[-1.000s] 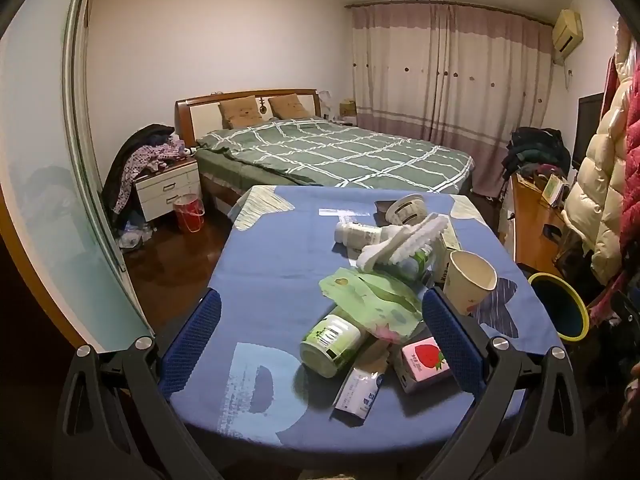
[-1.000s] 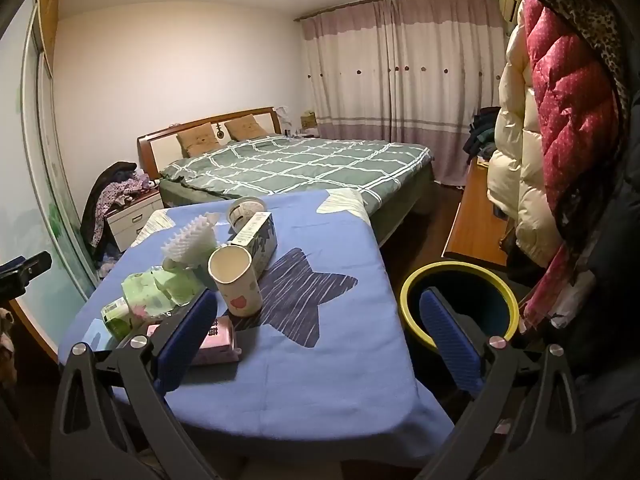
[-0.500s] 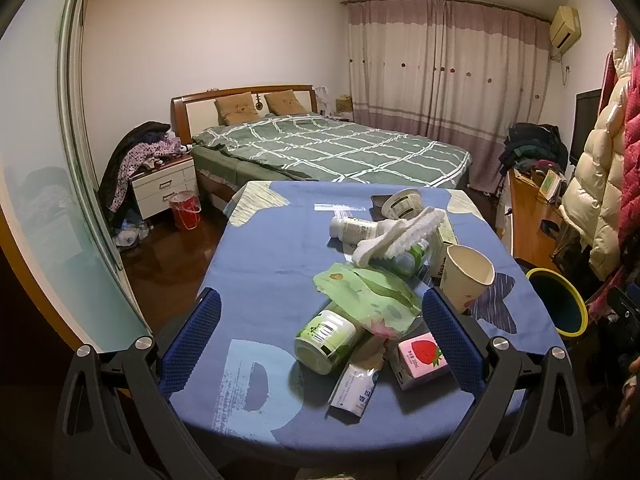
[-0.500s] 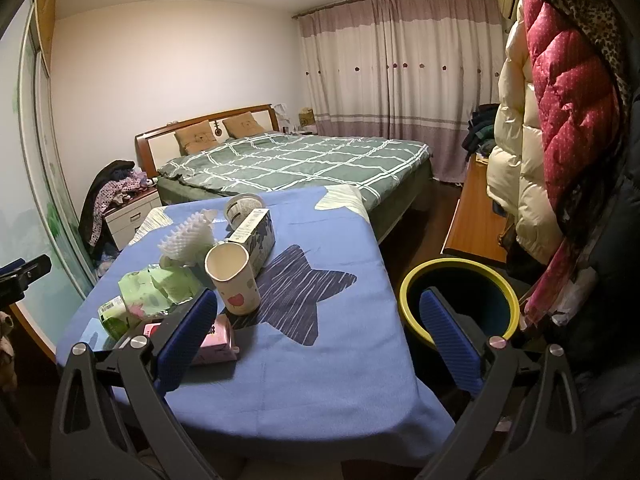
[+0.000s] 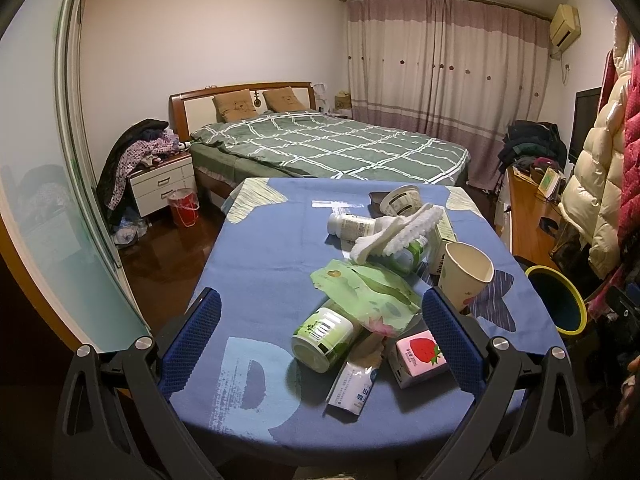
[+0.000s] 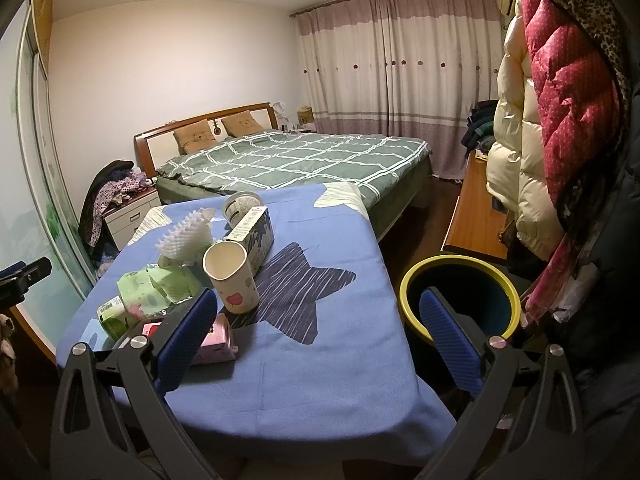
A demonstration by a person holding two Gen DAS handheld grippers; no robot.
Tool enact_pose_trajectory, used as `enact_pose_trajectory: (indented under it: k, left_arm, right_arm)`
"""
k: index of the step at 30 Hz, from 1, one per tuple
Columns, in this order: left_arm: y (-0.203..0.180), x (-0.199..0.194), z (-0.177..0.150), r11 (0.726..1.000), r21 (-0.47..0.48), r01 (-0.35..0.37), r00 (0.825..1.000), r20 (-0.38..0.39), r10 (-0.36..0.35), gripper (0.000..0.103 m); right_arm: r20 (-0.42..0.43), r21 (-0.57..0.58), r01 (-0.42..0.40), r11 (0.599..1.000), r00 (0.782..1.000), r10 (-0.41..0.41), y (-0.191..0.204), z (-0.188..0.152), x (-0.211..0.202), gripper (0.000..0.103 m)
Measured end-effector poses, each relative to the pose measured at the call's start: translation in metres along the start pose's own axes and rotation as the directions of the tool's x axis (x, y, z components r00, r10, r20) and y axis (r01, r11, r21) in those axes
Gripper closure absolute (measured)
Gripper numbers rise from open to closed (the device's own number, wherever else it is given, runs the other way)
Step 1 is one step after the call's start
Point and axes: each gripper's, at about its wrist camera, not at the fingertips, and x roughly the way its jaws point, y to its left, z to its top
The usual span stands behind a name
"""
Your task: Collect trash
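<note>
A pile of trash lies on the blue-covered table [image 5: 256, 280]: a paper cup [image 5: 466, 280], a green pouch [image 5: 368, 292], a green-labelled can [image 5: 324, 334] on its side, a pink strawberry carton [image 5: 420, 354], a white tube [image 5: 354, 386], white foam netting [image 5: 400, 230] and a box. My left gripper [image 5: 320, 316] is open and empty, held short of the pile near the front edge. My right gripper [image 6: 318, 318] is open and empty over the table's right part. The cup [image 6: 232, 276] and pink carton [image 6: 214, 340] lie to its left. A yellow-rimmed bin [image 6: 460, 300] stands right of the table.
A bed with a green checked cover [image 5: 332, 148] stands behind the table. A white nightstand [image 5: 160, 184] with clothes and a red bucket [image 5: 184, 206] are at the left. A wooden desk [image 6: 476, 208] and hanging coats [image 6: 560, 120] are at the right.
Both grippers have drifted only slightly; the views shift a little. Nothing on the table has moved, and both grippers stay open.
</note>
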Motion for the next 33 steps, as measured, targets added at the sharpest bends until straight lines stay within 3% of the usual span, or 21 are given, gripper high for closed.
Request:
enact_pose_trajectory:
  k: [33]
  left_arm:
    - [-0.0007, 0.0014, -0.0009, 1.000, 0.002, -0.001, 1.000, -0.003, 0.001, 0.004]
  right_arm:
    - [-0.006, 0.003, 0.002, 1.000, 1.000, -0.002, -0.0003, -0.0016, 0.0016, 0.006]
